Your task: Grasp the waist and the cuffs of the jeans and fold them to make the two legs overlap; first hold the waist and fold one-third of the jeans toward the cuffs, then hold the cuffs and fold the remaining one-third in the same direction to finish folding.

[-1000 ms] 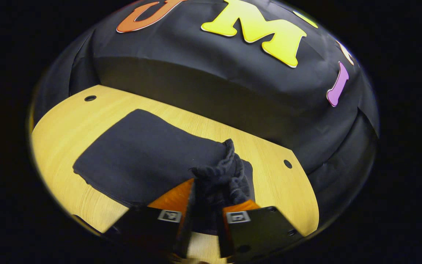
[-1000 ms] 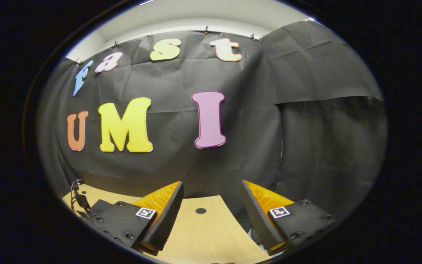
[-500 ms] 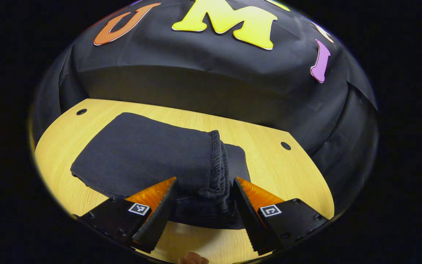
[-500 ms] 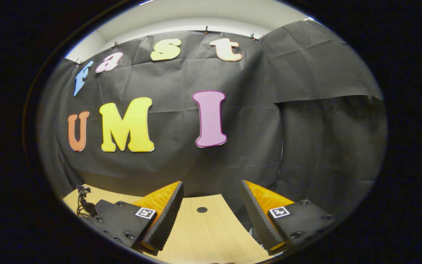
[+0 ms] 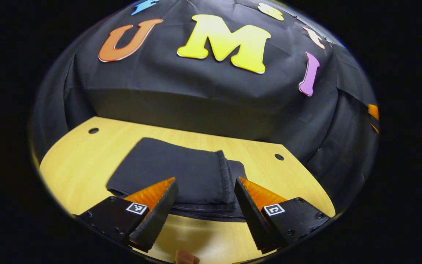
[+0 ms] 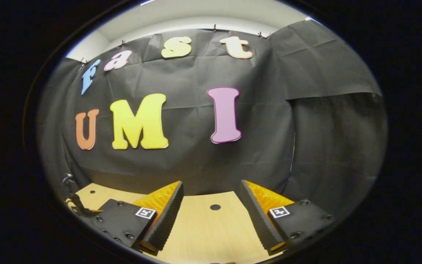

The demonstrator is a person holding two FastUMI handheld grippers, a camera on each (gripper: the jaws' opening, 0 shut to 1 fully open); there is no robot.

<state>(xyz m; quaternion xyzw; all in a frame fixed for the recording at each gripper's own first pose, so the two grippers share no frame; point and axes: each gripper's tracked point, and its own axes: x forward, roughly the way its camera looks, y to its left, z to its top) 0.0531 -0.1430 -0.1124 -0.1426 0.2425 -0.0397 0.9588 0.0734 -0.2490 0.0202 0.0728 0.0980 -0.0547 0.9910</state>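
Note:
The dark jeans (image 5: 181,172) lie folded into a flat stack on the wooden table (image 5: 82,161), in the left gripper view. Their gathered waistband (image 5: 226,176) runs along the stack's right side, over a lower layer that sticks out beyond it. My left gripper (image 5: 205,183) hovers open just in front of the stack, with the near edge of the jeans seen between its fingers and nothing held. My right gripper (image 6: 211,187) stands open over bare table (image 6: 203,234), facing the booth wall, with nothing between its fingers.
Round holes mark the tabletop (image 5: 93,130) (image 5: 279,157) (image 6: 215,207). A dark cable (image 6: 72,200) hangs at the far left of the right gripper view. A fingertip (image 5: 186,257) pokes in at the bottom edge of the left gripper view.
My left gripper was shut on the bunched waistband a second ago; it has opened, dropped the waist flat on the stack and drawn back. The right gripper has only drifted slightly.

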